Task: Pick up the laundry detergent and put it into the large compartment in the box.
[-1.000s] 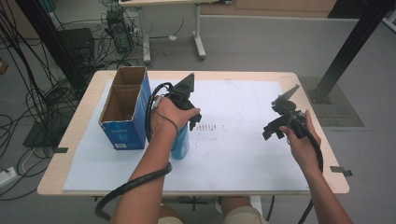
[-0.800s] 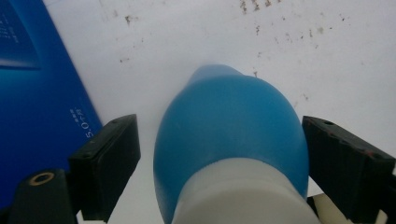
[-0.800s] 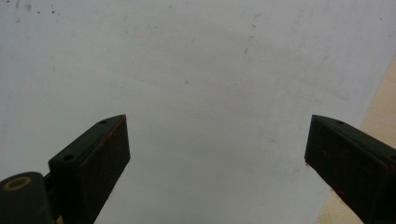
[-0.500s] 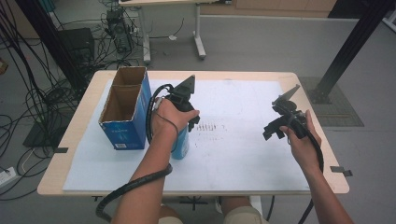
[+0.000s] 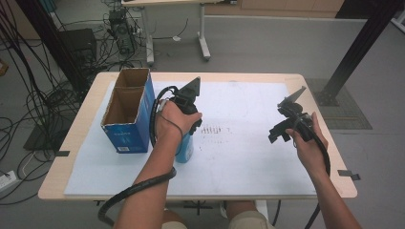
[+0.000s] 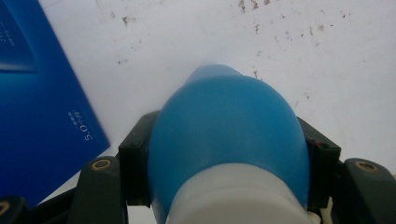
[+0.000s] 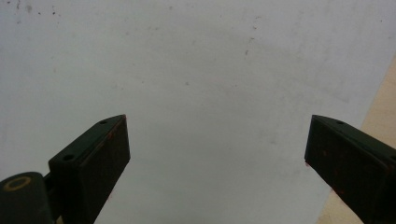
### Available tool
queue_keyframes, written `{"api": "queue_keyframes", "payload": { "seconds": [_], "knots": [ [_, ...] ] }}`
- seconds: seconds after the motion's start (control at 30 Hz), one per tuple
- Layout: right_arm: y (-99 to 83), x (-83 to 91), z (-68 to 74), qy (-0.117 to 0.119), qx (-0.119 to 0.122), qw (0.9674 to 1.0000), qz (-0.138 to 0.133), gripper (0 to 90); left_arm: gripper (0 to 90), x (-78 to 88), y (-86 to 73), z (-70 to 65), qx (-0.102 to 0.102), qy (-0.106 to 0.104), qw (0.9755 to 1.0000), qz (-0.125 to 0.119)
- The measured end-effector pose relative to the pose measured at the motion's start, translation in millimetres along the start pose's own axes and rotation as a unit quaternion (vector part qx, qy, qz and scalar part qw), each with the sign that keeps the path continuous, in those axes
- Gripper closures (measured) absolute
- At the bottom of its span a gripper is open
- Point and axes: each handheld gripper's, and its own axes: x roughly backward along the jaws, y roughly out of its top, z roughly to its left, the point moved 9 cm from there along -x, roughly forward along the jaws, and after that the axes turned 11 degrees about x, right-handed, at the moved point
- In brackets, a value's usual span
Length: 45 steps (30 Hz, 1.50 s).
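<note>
Grip: As I watch from the remote station, the left gripper [image 6: 224, 186] has just been closing and its jaws now pinch the blue bottle [image 6: 226, 135] on both flanks, above its white band.
Bottle's place: Left of centre in the high view, the blue bottle [image 5: 185, 149] stands upright on the white sheet [image 5: 248, 157], just beside the blue carton [image 5: 128, 114], whether touching it I cannot tell.
Right side: The right gripper [image 7: 217, 154] hangs at centre right of the high view, jaws spread wide over bare sheet, holding nothing.
Carton: Open-topped, in the left part of the frame, its blue wall [image 6: 37, 116] close along the left of the left gripper view.
Risk: The bottle's rounded, smooth shoulder may slide out of the pads if I lift fast.
Second risk: A sideways swing could knock the bottle's base against the carton and tip either one.
</note>
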Motion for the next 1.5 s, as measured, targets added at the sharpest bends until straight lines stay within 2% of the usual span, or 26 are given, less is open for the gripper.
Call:
{"api": "queue_keyframes", "payload": {
  "seconds": [1.5],
  "knots": [
    [-0.4, -3.7, -1.3, 0.003, -0.002, 1.0000, 0.004, 6.6, 37.2, -0.2, 1.4, 0.0, -0.002, 0.000, 1.0000, 0.004]
  ]
}}
